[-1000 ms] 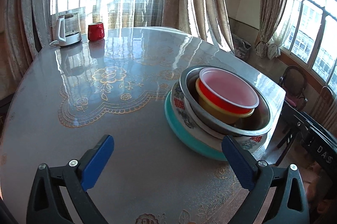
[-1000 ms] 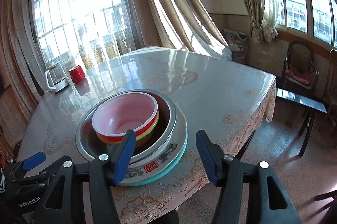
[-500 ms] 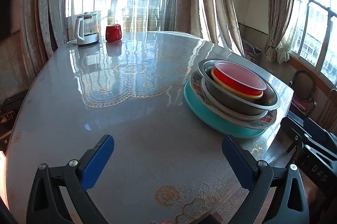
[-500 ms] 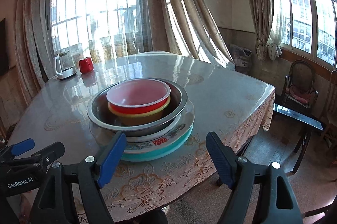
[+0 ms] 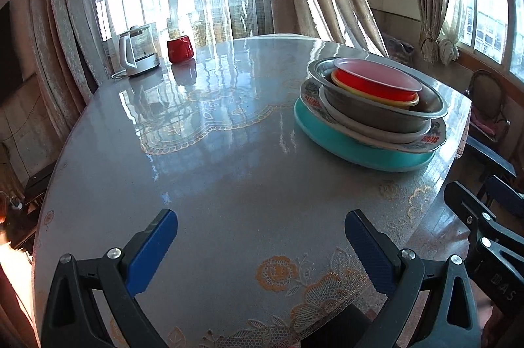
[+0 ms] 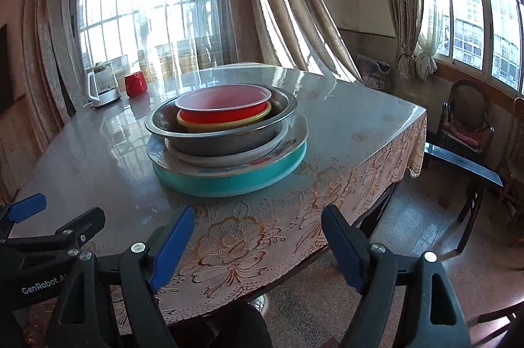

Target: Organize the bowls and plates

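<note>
Dishes sit nested biggest-first near the table (image 6: 344, 125) edge: teal plate (image 6: 229, 181), steel bowl (image 6: 226, 135), red bowl (image 6: 226, 108), so it looks finished. Left gripper (image 5: 260, 243) and right gripper (image 6: 257, 238) both gape, holding nothing.

Both wrist cameras look slightly downward from beyond the table's (image 5: 229, 190) near edge. The left faces across the tabletop; the right, offset rightward, views the shared stack of dishes (image 6: 229, 138) closer.

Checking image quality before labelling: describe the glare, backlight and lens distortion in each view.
Left wrist view: window glare streaks across the glossy table; curtains bow from fisheye distortion. Right wrist view: backlit window blows out white, leaving the near side of the stacked dishes shaded; corners vignette black.
</note>
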Action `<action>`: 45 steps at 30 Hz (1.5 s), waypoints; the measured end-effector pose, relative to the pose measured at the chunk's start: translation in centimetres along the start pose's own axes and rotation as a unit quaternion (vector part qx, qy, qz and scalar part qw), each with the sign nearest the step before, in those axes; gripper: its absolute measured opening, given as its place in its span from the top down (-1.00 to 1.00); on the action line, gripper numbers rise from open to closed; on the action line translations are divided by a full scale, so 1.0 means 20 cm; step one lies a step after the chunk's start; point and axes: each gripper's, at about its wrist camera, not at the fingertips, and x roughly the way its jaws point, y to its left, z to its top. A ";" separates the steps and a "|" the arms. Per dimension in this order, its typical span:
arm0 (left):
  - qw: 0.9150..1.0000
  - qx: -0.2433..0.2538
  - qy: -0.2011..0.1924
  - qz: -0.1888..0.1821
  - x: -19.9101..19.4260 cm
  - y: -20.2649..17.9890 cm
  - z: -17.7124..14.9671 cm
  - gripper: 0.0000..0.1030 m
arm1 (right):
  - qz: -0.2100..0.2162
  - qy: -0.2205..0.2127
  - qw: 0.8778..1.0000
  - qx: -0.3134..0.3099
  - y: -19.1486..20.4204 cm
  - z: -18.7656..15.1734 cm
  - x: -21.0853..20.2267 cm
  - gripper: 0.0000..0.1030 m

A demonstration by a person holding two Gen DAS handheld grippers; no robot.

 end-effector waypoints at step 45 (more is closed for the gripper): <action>0.999 -0.003 0.007 -0.036 -0.02 -0.01 -0.01 -0.99 | 0.014 0.039 0.999 0.001 0.01 -0.02 0.08 -0.57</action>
